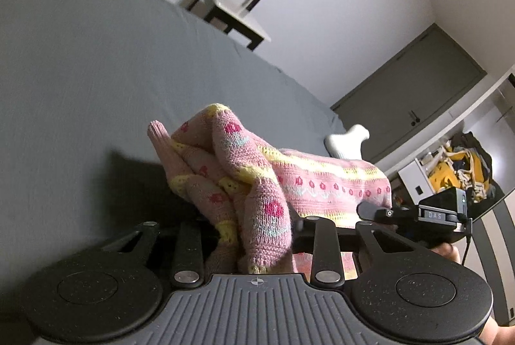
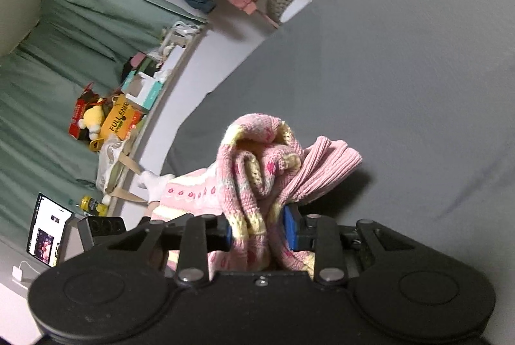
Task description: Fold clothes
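1. In the left wrist view, we see our left gripper (image 1: 254,235) with its jaws closed on a bunched fold of one pink knitted sweater (image 1: 257,177); the fingertips themselves are buried in the wool, so we cannot make them out.
2. The rest of the sweater trails off to the right over the grey bed (image 1: 96,71), well in from its far edge.
3. Our right gripper (image 1: 370,211) shows at the right of this view, its tip against the sweater's hem; its grip is hidden from here.
4. One white sock (image 1: 346,142) peeks out behind the sweater, partly covered by it.
5. In the right wrist view, our right gripper (image 2: 257,232) has its jaws clamped on a thick bundle of the sweater (image 2: 257,171), with both blue pads (image 2: 289,224) pressed into the knit.
6. The ribbed pink cuff sticks out to the right above the bed (image 2: 402,71).
7. The white sock (image 2: 154,184) lies beyond, near the bed's left edge, half hidden.
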{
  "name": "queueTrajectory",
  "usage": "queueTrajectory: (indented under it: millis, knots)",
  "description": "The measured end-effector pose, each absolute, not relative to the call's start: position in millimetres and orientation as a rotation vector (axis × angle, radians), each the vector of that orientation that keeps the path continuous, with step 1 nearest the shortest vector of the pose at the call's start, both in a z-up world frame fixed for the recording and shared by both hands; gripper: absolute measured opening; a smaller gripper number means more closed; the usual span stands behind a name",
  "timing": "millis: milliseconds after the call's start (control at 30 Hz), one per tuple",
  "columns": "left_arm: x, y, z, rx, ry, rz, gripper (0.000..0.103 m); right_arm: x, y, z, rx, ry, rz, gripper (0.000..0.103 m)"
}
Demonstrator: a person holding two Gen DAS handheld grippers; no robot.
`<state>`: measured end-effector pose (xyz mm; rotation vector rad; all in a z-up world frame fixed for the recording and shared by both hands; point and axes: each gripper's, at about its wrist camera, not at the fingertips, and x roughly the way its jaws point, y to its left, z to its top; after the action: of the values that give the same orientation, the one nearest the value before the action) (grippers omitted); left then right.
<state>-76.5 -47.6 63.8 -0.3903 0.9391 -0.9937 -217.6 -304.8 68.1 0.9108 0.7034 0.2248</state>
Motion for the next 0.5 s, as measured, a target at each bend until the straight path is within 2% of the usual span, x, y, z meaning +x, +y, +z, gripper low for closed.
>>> queueTrajectory:
  millis: [200, 500]
  knots:
    - [-22, 3, 86, -0.341, 0.862, -0.915, 0.032, -142, -262, 89, 0.819, 0.689, 0.256, 0.029]
    - [116, 72, 94, -0.386, 0.777, -0.689, 0.032, 16, -214, 98, 0.769, 0.699, 0.289, 0.029]
